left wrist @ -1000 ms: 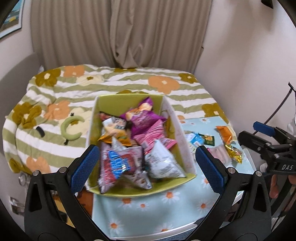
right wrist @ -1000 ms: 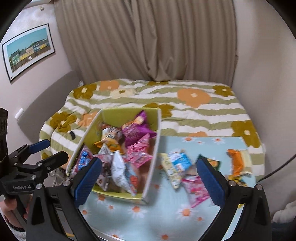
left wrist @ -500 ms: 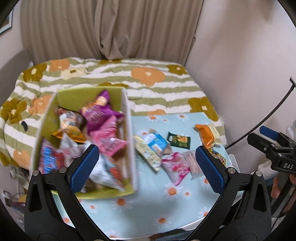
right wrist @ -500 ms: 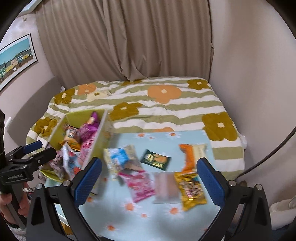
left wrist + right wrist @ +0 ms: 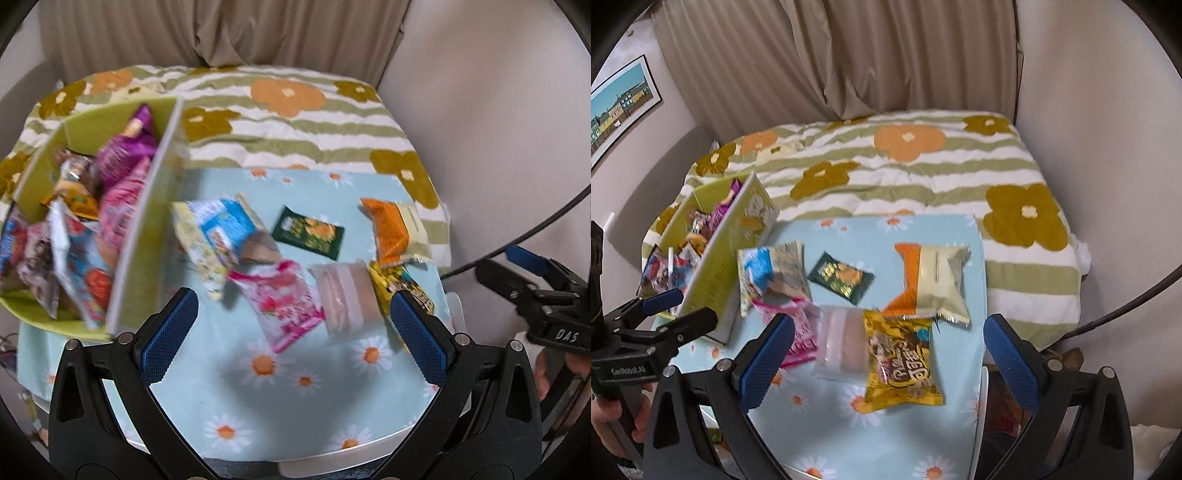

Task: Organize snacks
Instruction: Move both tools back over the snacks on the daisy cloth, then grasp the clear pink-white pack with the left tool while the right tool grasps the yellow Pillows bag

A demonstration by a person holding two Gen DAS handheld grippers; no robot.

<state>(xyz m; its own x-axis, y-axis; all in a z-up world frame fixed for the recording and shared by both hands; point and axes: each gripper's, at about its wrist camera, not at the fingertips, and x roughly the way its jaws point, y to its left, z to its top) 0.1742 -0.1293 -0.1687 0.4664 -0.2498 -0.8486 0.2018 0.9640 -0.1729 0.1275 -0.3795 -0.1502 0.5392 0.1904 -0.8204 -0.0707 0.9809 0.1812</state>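
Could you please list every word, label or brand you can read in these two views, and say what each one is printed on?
"DAS": on the body of the right gripper, seen from the left wrist.
"GenRobot.AI": on the body of the left gripper, seen from the right wrist.
Yellow snack packet: large brown lettering, too blurred to read.
Dark green packet and the other wrappers: print too blurred or small.

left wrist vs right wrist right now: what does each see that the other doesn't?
Left wrist only: the right gripper at the right edge, and the full heap inside the green box.

Right wrist only: the framed picture on the wall, the left gripper at the left edge, and the yellow packet unobstructed.

Both: dark green packet, pink packet, clear packet, orange packet, daisy cloth, bedspread.
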